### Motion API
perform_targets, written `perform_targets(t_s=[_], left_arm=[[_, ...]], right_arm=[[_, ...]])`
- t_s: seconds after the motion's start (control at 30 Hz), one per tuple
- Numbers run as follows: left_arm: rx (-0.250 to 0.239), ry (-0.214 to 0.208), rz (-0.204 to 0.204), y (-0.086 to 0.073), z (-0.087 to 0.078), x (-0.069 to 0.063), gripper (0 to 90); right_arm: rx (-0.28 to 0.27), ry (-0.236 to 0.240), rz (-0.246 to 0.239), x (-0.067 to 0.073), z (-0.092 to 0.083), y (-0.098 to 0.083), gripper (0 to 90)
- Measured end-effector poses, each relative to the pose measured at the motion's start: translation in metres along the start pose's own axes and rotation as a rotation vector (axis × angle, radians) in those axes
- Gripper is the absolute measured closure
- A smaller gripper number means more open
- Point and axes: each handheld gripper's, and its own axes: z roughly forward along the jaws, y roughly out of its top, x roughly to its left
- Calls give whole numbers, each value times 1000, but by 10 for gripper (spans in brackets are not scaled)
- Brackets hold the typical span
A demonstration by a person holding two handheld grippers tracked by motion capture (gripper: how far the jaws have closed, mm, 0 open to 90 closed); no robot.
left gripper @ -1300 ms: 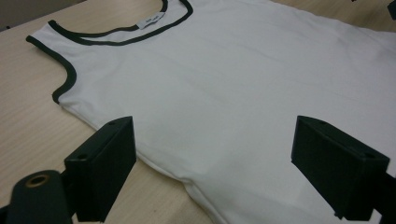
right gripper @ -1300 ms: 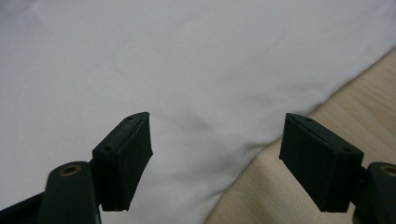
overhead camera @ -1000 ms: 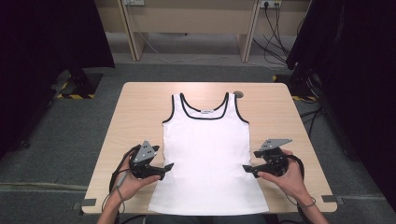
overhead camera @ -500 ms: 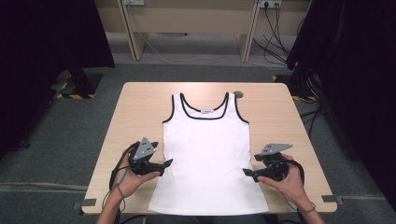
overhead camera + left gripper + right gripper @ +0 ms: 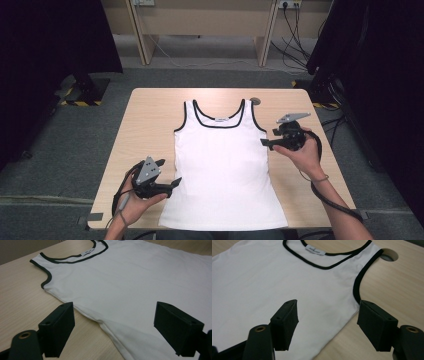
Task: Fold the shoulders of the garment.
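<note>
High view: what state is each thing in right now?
White tank top with black trim: spread flat on the table, unfolded, neck label showing.
Left tongs: open, at the top's lower side edge, nothing gripped.
Right tongs: open, jaws just closing slightly, beside the armhole, nothing gripped.
Light wooden table: bears the top.

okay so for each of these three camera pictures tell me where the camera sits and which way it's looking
High view: above the person's side, looking forward and down on the table; both forearms show, with left gripper and right gripper.
Left gripper view: rides that gripper, facing the tank top across its side edge; open jaws show.
Right gripper view: rides that gripper, facing the armhole; open jaws show.
Shared: the tank top and its black neckline.
</note>
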Motion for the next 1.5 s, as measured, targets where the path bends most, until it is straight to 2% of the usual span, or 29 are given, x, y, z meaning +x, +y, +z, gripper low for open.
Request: perform_targets(t_s=[0.17, 0.37, 0.4, 0.53, 0.7, 0.93, 0.97, 1.07, 1.17, 1.33, 1.4, 1.5], left_arm=[[-18, 18, -13, -6, -9, -2, 161], [-26, 35, -34, -15, -14, -4, 163], [-36, 44, -48, -18, -15, -5, 163], [-65, 75, -77, -25, -14, -5, 167], [-57, 92, -88, -33, -11, -4, 167], [-72, 105, -112, -40, -10, -4, 167], [-72, 105, -112, -40, -10, -4, 167], [-69, 104, -111, -42, -9, -5, 167], [-65, 102, -113, -44, -9, -4, 167], [-74, 101, -118, -44, -10, -3, 167], [-74, 101, -107, -44, -10, -4, 167], [-79, 99, -115, -45, -10, -3, 168]], right_arm=[[11, -29, 36, -15, 10, 14, 338], [35, -56, 50, -25, 27, 27, 368], [41, -64, 48, -26, 31, 30, 371], [48, -88, 67, -32, 44, 40, 383], [54, -105, 86, -39, 56, 55, 395], [55, -121, 106, -47, 67, 72, 414], [64, -126, 119, -51, 77, 76, 414], [64, -126, 119, -51, 77, 76, 437], [83, -148, 144, -58, 93, 81, 456], [84, -147, 159, -60, 99, 83, 519], [83, -152, 170, -62, 104, 85, 554], [99, -149, 187, -65, 112, 86, 577]])
